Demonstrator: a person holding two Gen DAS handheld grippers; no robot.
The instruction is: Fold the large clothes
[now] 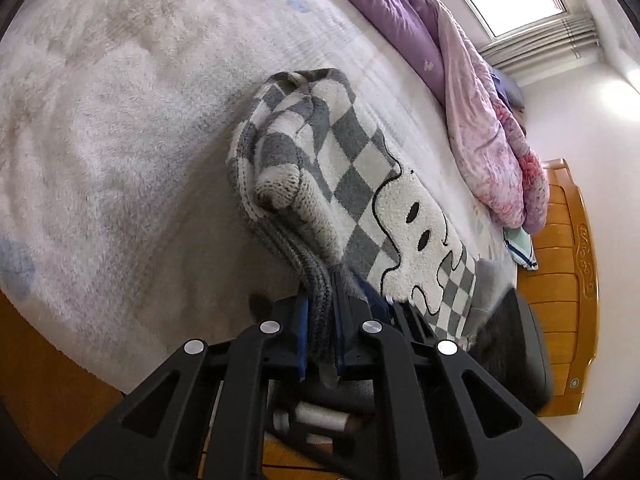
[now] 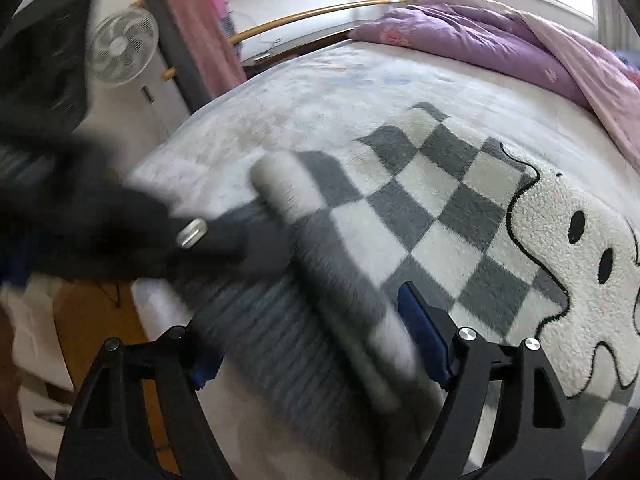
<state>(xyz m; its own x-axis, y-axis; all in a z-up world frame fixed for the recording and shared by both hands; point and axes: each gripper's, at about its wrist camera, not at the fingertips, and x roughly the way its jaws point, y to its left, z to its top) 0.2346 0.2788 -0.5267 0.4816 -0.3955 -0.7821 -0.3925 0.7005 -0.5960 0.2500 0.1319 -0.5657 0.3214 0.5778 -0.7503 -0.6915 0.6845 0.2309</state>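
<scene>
A grey-and-white checkered knit sweater (image 1: 340, 168) with a white ghost figure (image 1: 416, 224) lies on the bed. My left gripper (image 1: 320, 320) is shut on the sweater's grey ribbed hem, which bunches up between the blue pads. In the right wrist view the sweater (image 2: 420, 208) spreads across the bed, and its folded edge (image 2: 332, 280) runs between the wide-open fingers of my right gripper (image 2: 316, 344), motion-blurred. The left gripper (image 2: 120, 232) appears there as a dark blur at the left, at the sweater's edge.
The bed has a white fluffy cover (image 1: 140, 120). A purple-pink quilt (image 1: 460, 80) is heaped along its far side. A wooden bed frame (image 1: 568, 280) lies to the right. A white fan (image 2: 124, 52) and a rack with a pink cloth (image 2: 204, 28) stand beyond the bed.
</scene>
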